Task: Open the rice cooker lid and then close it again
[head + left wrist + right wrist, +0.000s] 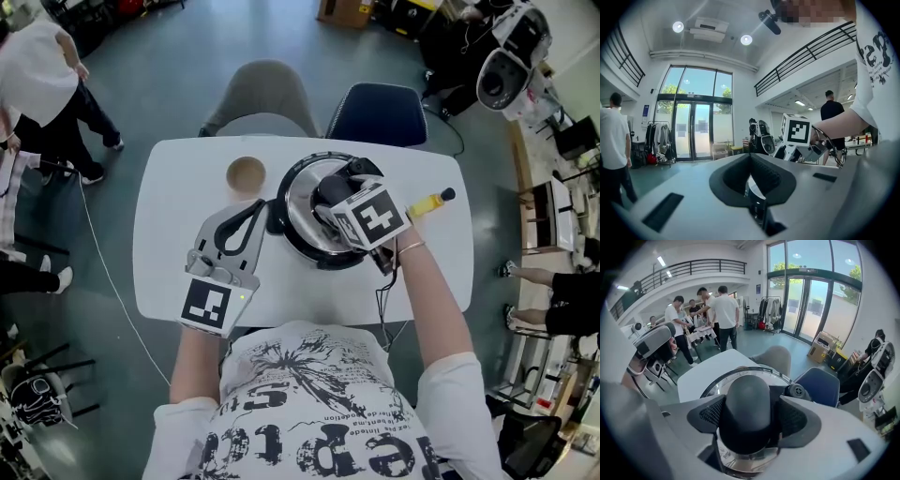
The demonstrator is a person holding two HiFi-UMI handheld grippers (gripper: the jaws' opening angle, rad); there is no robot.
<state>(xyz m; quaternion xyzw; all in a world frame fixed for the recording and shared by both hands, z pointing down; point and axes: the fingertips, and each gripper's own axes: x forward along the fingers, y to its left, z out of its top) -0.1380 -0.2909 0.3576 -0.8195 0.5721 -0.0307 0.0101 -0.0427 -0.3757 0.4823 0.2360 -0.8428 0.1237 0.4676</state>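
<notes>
The rice cooker (pixel 309 253) stands mid-table with its shiny lid (pixel 298 202) lying flat on it. My right gripper (pixel 330 193) points down over the lid. The black lid knob (pixel 747 404) sits between its jaws, and my right gripper (pixel 749 420) looks open, with the pads flanking the knob closely and only thin dark gaps. The lid's rim (pixel 717 383) shows behind the knob. My left gripper (pixel 265 211) lies level at the cooker's left side. Its tips are together at the black side handle (pixel 274 217). In the left gripper view, my left gripper (pixel 751 161) has a shiny edge between its pads.
On the white table (pixel 169 244) a brown bowl (pixel 246 174) sits left of the cooker, and a yellow bottle (pixel 429 202) lies to its right. A grey chair (pixel 262 94) and a blue chair (pixel 380 114) stand at the far edge. People (pixel 37 75) stand at the left.
</notes>
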